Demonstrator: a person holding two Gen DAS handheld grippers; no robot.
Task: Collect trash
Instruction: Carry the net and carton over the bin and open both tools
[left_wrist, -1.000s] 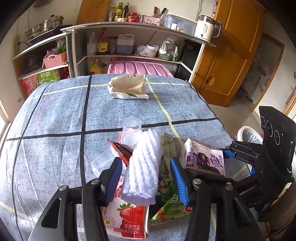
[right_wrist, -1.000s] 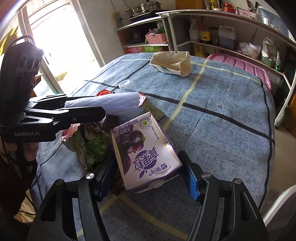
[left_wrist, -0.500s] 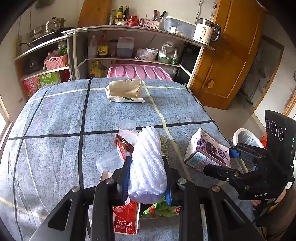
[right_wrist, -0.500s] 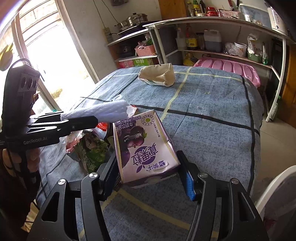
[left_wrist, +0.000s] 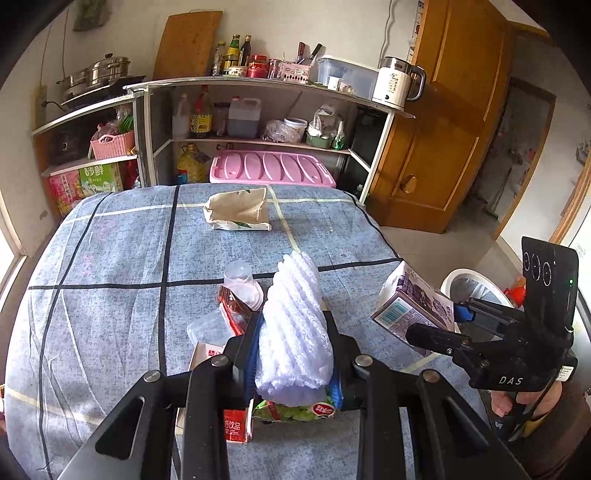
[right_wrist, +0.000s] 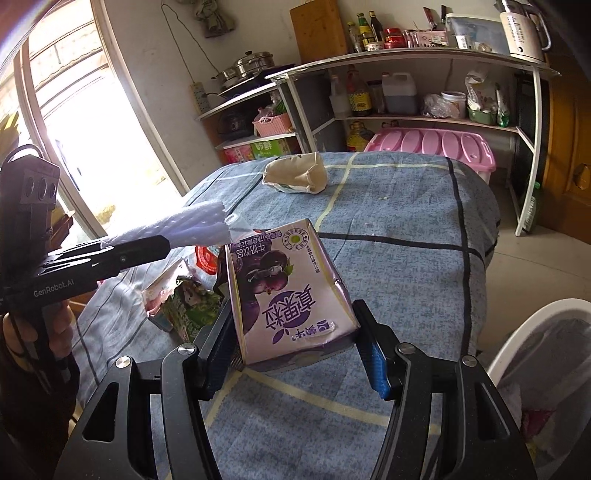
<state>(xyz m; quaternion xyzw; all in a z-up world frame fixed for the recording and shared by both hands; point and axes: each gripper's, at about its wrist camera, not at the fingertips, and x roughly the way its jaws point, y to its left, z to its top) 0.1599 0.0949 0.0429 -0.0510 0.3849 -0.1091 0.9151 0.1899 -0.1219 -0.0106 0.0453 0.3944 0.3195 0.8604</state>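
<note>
My left gripper (left_wrist: 293, 354) is shut on a white foam net sleeve (left_wrist: 295, 325) and holds it above the trash pile; the sleeve also shows in the right wrist view (right_wrist: 188, 229). My right gripper (right_wrist: 295, 343) is shut on a purple drink carton (right_wrist: 284, 291), lifted off the table; the carton also shows in the left wrist view (left_wrist: 413, 306). Under the left gripper lie a red strawberry milk carton (left_wrist: 231, 424), a green snack wrapper (left_wrist: 291, 410), a clear plastic cup (left_wrist: 240, 280) and a clear lid (left_wrist: 207, 328). A beige paper bag (left_wrist: 238, 214) lies at the far side.
The table has a blue-grey cloth (left_wrist: 110, 266). A white bin (right_wrist: 546, 369) with a liner stands on the floor by the table's right edge, also in the left wrist view (left_wrist: 472, 288). Shelves (left_wrist: 258, 110) with bottles stand behind the table. A wooden door (left_wrist: 443, 129) is at the right.
My left gripper closed on the foam sleeve and raised it. My right gripper lifted the purple carton off the table and moved it toward the bin side.
</note>
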